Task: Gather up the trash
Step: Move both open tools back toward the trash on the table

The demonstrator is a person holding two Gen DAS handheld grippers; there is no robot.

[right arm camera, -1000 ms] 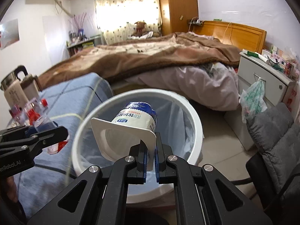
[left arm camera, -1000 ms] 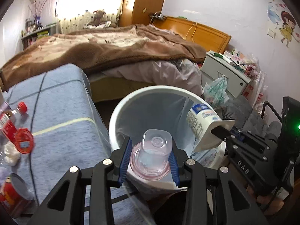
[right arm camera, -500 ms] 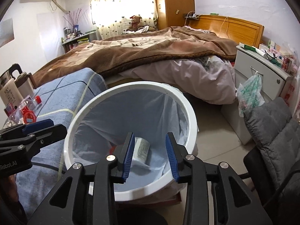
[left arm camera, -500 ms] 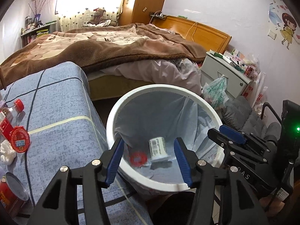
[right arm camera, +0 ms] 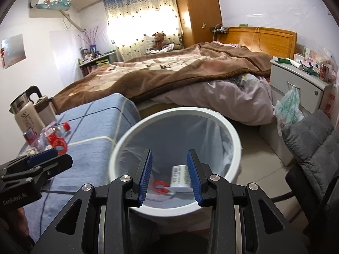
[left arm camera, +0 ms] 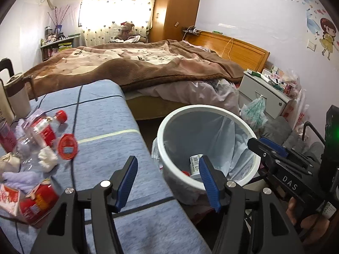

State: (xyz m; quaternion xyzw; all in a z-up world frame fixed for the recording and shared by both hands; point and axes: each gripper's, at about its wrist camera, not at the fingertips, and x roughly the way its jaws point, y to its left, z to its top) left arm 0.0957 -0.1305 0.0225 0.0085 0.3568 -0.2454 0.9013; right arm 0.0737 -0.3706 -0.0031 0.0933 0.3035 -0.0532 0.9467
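The white bin [right arm camera: 234,135], lined with a clear bag, is standing on the floor right of the blue-covered table [left arm camera: 106,127]. A white labelled pot [right arm camera: 179,178] and a red-ringed cup [right arm camera: 159,185] are lying at its bottom. The left gripper [left arm camera: 168,185], its jaws just widened, is gaping empty. The right gripper [right arm camera: 169,176], just opened too, is holding nothing. More red-labelled litter [left arm camera: 42,131] is sitting on the table's left.

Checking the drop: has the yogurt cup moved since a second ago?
Yes. The yogurt cup left the right gripper, above the bin's rim, and lies at the bottom.
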